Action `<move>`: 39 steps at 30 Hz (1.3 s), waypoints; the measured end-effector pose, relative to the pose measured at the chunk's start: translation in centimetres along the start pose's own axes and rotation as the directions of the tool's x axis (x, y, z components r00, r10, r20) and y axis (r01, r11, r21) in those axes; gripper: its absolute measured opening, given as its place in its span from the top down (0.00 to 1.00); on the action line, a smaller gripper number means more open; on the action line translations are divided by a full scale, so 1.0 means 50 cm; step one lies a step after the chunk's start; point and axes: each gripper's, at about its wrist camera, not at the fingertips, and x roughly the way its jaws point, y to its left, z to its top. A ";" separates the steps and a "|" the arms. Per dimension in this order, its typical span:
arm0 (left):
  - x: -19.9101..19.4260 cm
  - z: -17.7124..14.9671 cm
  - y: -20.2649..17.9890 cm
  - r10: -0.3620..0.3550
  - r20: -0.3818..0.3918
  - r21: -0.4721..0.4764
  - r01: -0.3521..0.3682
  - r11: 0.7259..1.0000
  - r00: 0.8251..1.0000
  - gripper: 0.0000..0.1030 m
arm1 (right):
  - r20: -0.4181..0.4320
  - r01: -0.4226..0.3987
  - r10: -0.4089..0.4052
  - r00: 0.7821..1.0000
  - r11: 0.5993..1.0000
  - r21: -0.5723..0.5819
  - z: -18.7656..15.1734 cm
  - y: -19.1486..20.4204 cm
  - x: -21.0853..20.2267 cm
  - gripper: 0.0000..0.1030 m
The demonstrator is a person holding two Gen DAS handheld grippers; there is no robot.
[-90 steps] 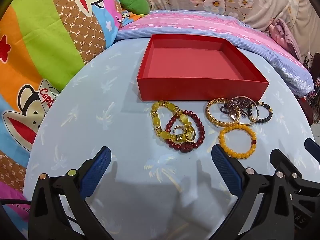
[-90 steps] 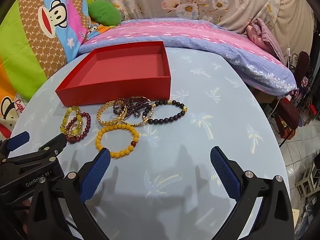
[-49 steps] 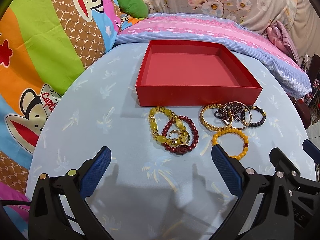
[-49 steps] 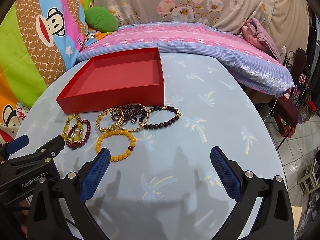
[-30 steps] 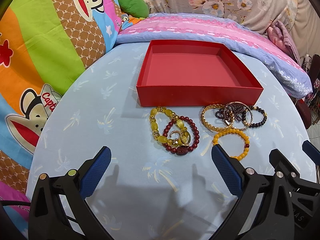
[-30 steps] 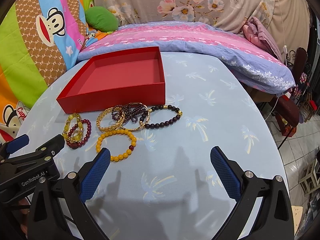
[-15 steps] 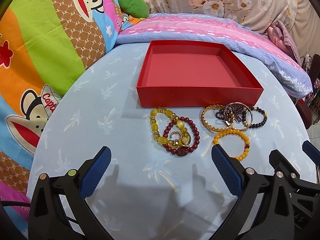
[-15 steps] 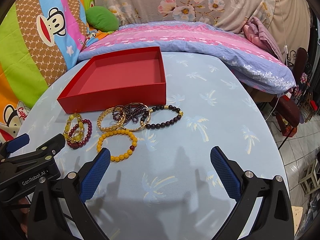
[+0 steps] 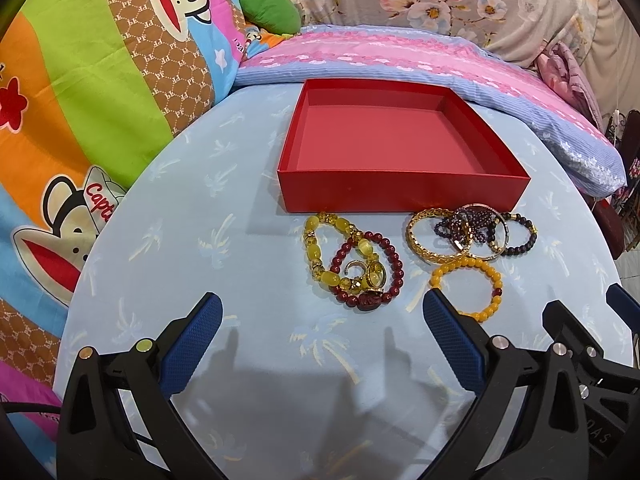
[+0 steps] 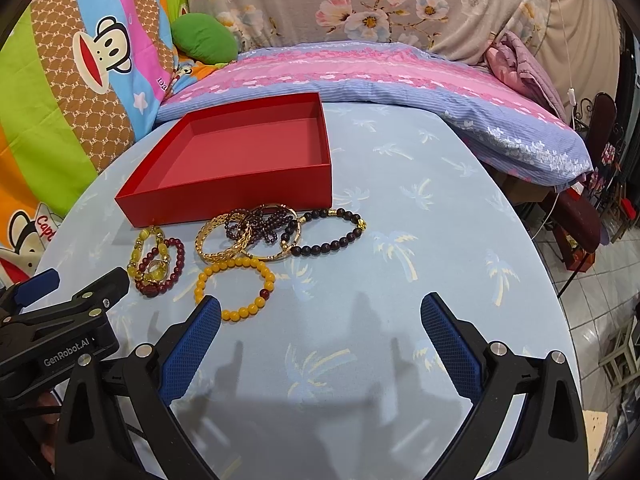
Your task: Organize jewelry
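**Jewelry outside red box; both grippers spread**

"GenRobot.AI" reads on the left gripper (image 10: pixel 56 312). One red box (image 9: pixel 400 152), nothing inside. In front of it lie about six bracelets (image 9: pixel 466 288). Left and right gripper (image 10: pixel 320 344) hold nothing.

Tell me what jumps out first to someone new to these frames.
The red box sits open and bare in the middle of the blue table. Just in front of it lies a cluster of bracelets: a yellow one crossed with a dark red one on the left, a tangle of gold bangles and dark beads on the right, and an orange bracelet nearest. Both grippers, left and right, hang open, holding nothing.
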 end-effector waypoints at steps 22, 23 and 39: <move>0.017 -0.003 0.034 0.008 -0.015 -0.046 -0.009 0.999 1.000 0.07 | -0.004 0.011 -0.011 1.000 1.000 0.011 -0.004 -0.008 0.009 0.06; 0.021 -0.001 0.041 0.013 -0.019 -0.054 -0.014 0.998 1.000 0.07 | -0.005 0.013 -0.012 1.000 1.000 0.013 -0.003 -0.011 0.011 0.06; 0.119 0.035 0.068 -0.002 -0.069 -0.052 -0.002 0.999 0.998 0.23 | -0.037 0.010 -0.010 0.999 1.000 0.013 0.016 -0.011 0.058 0.06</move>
